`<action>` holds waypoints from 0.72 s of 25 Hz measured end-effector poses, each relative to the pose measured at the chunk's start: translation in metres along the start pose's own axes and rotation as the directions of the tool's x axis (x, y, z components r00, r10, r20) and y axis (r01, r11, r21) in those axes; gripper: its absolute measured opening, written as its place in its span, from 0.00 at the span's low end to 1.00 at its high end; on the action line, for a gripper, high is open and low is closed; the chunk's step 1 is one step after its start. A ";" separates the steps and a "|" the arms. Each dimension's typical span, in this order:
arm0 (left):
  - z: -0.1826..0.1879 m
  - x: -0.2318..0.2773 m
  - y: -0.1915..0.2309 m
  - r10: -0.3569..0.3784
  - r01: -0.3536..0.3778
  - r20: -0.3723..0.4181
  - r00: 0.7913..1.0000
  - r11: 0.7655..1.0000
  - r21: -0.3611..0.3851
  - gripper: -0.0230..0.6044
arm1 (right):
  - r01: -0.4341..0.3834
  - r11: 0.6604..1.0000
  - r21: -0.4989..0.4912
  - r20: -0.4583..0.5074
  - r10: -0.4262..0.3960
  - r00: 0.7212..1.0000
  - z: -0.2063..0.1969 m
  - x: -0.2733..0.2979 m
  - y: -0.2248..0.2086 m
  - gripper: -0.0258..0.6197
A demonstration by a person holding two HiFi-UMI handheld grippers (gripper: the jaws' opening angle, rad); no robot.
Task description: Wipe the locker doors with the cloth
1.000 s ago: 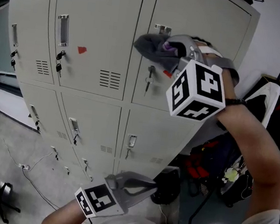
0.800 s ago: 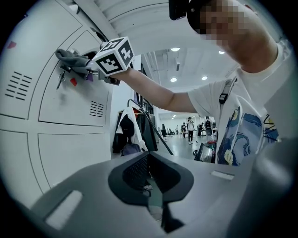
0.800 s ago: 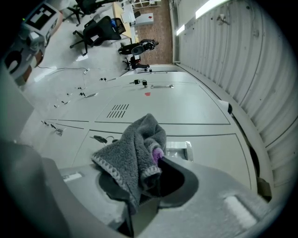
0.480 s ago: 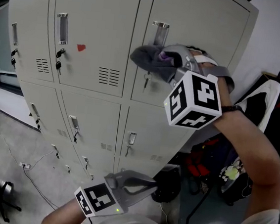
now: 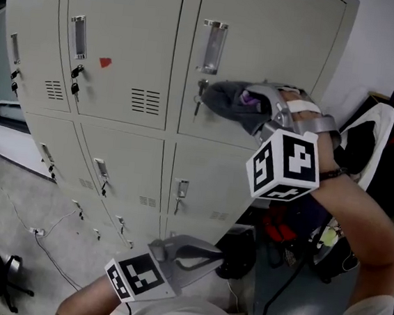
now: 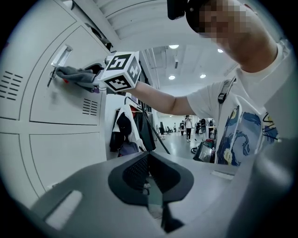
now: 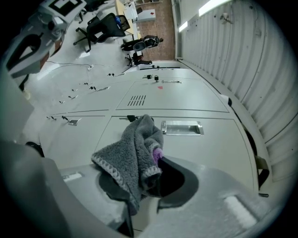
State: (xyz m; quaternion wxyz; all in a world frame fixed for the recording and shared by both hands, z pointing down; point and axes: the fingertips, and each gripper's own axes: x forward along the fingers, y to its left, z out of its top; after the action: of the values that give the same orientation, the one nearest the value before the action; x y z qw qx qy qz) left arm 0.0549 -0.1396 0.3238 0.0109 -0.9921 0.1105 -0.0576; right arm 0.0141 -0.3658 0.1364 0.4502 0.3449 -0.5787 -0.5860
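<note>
Head view: right tool (image 5: 257, 108) clamps grey fleecy cloth (image 5: 224, 99), shifted right off key (image 5: 199, 95) of pale metal locker door (image 5: 266, 28). Wiping apparently underway; left tool (image 5: 204, 253) closed, empty.

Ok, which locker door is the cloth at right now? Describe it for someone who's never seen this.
Find the bank of grey lockers and look along its top row: it is the rightmost door, next to the white wall. The right gripper holds the grey cloth by its key, and unlike the middle door it carries no red mark.
</note>
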 end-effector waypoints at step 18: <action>-0.006 -0.003 -0.001 0.014 -0.014 -0.012 1.000 1.000 -0.011 0.04 | 0.033 0.998 -0.056 -0.066 -0.037 0.997 0.021 0.025 0.028 0.20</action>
State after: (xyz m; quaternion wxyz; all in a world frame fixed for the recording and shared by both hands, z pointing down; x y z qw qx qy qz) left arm 0.0519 -0.1380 0.3292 0.0050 -0.9910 0.1178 -0.0626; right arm -0.0107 -0.3792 0.1690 0.4686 0.3618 -0.5407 -0.5976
